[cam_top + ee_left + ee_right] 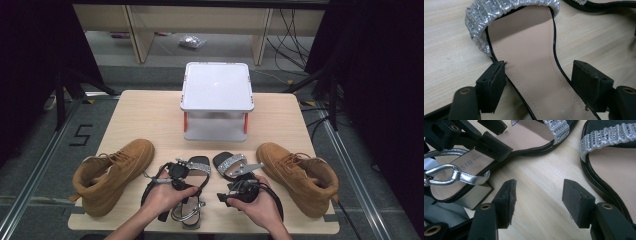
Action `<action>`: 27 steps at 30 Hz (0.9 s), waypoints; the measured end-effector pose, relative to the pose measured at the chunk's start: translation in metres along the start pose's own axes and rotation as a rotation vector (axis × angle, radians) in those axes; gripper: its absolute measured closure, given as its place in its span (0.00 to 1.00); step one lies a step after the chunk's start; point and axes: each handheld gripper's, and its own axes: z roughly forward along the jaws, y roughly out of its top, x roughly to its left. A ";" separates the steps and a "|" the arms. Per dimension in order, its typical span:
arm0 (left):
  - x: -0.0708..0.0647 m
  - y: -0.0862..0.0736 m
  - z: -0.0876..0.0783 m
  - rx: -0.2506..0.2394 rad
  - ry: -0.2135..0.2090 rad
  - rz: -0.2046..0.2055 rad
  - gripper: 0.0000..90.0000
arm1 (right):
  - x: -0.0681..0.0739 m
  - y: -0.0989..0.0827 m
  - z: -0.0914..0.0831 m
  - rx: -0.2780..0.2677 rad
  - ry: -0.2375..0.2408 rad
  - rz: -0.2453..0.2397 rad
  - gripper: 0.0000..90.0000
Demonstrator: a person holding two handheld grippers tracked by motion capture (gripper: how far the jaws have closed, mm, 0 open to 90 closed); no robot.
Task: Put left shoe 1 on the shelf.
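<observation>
Left sandal (529, 62) lies between spread left gripper (541, 80) jaws, unpinched; right gripper (539, 202) spread over bare table (541, 182). Risk: narrow sole slips on closing.

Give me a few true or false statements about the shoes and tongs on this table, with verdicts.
1. The left tongs straddle a sandal with a silver strap. True.
2. The right tongs clamp a boot. False: they stand open over bare table, beside the right sandal.
3. A tan boot stands at each side: left boot, right boot. True.
4. The white rack holds both sandals. False: its top is bare; the sandals lie on the table.
</observation>
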 end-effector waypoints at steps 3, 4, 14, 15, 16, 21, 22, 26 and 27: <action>-0.001 0.000 0.000 0.010 0.005 -0.011 0.29 | 0.000 0.000 0.000 0.003 0.002 -0.001 0.50; -0.001 0.001 0.000 0.016 0.005 -0.012 0.29 | 0.000 0.000 0.000 0.005 0.002 0.000 0.50; -0.001 0.002 0.000 0.042 0.013 -0.039 0.29 | 0.000 -0.001 0.003 0.004 -0.004 -0.017 0.49; -0.001 0.003 0.000 0.044 0.014 -0.043 0.29 | 0.001 -0.001 0.002 0.008 0.005 -0.005 0.49; -0.001 0.003 0.000 0.044 0.014 -0.043 0.29 | 0.001 -0.001 0.002 0.008 0.005 -0.005 0.49; 0.002 0.006 0.001 0.079 0.014 -0.041 0.27 | 0.001 -0.001 0.003 0.019 0.011 -0.002 0.48; 0.002 0.008 0.003 0.092 0.017 -0.034 0.26 | 0.001 -0.002 0.005 0.011 0.010 0.003 0.48; 0.002 0.010 0.004 0.113 0.022 -0.021 0.25 | 0.002 -0.001 0.003 0.010 0.009 -0.022 0.48; 0.002 0.010 0.005 0.121 0.022 -0.016 0.24 | 0.002 0.000 0.002 0.007 0.010 -0.019 0.48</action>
